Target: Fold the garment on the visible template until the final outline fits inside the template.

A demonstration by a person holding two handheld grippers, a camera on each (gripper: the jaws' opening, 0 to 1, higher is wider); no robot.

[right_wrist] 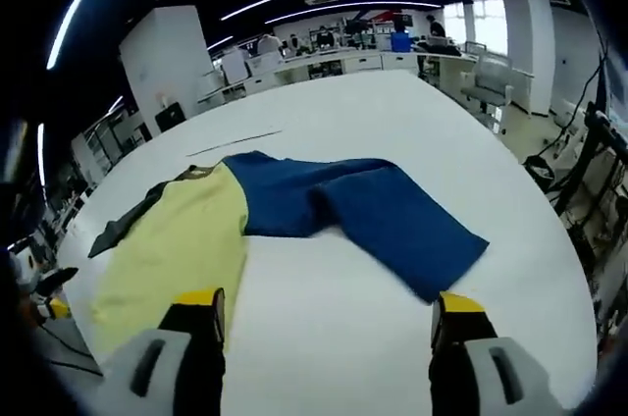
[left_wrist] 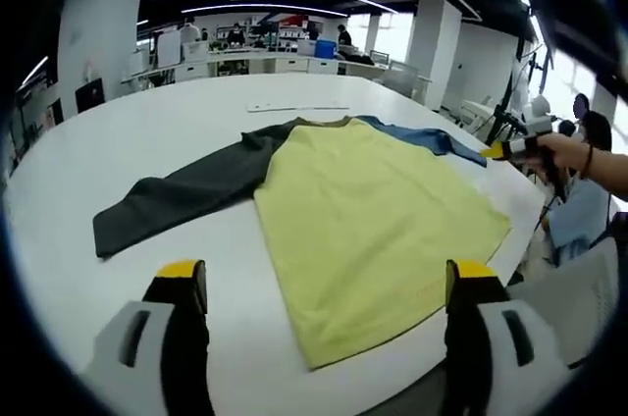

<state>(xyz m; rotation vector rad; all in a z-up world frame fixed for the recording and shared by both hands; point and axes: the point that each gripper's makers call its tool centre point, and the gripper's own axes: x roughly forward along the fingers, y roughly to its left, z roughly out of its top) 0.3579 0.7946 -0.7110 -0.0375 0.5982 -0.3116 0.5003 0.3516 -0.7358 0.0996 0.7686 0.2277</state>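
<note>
A shirt lies flat on the white table (left_wrist: 147, 141), with a yellow-green body (left_wrist: 373, 210), a dark grey sleeve (left_wrist: 186, 195) stretched left and a blue sleeve (left_wrist: 422, 136) at the far right. My left gripper (left_wrist: 326, 277) hovers open over the near hem, one yellow-tipped jaw on each side. In the right gripper view the blue sleeve (right_wrist: 392, 210) spreads toward me, beside the yellow body (right_wrist: 182, 239). My right gripper (right_wrist: 329, 306) is open above bare table just short of the sleeve's cuff. It is also seen as the right gripper (left_wrist: 512, 148) held in a hand beyond the table's right edge.
A thin dark line (left_wrist: 294, 108) marks the table beyond the collar. A person's hand (left_wrist: 567, 151) and a light chair (left_wrist: 564, 298) are at the table's right edge. Desks, pillars and people fill the far office. The table's edge (right_wrist: 549, 239) curves close on the right.
</note>
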